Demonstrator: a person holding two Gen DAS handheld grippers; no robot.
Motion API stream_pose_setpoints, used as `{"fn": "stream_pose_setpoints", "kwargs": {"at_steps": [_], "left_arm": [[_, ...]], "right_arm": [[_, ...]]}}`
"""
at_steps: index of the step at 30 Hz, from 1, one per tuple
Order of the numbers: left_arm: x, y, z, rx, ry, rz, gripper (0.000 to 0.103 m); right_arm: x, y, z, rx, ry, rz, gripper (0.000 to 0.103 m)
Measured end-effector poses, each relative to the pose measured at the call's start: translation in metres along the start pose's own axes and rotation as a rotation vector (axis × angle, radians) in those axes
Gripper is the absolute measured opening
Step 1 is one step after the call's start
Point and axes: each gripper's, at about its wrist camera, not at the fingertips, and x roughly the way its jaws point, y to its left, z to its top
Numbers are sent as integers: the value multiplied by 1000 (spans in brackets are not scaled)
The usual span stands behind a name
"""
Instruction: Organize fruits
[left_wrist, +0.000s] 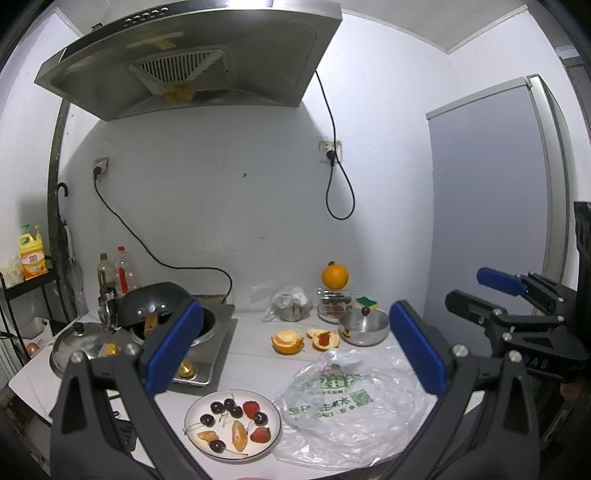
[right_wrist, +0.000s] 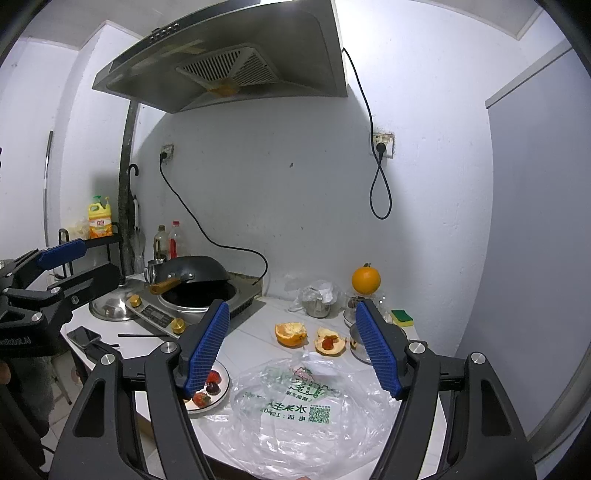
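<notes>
A white plate (left_wrist: 269, 413) near the counter's front edge holds dark cherries (left_wrist: 218, 407), red strawberries (left_wrist: 251, 408) and orange segments (left_wrist: 238, 435). The left gripper (left_wrist: 295, 347) and right gripper (right_wrist: 293, 350) both hang above the counter, jaws spread wide and holding nothing.

both wrist views above shared countertop (left_wrist: 255, 354)

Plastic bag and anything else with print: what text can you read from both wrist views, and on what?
"水果" and "电话: 15...", partly legible, on the plastic bag, beside a QR code.
The large green logo on the bag: too distorted to read.
Yellow detergent bottle: red label, too small to read.
Stove control panel: markings too small.
</notes>
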Motion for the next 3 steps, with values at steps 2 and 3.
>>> {"fn": "stream_pose_setpoints", "kwargs": {"at_steps": [2,3], "left_arm": [[0,-2,0,3,2,-7,102],[1,-2,0,2,4,-13,102]], "right_arm": [[0,0,0,0,1,1,74],[0,0,0,-1,1,2,74]]}}
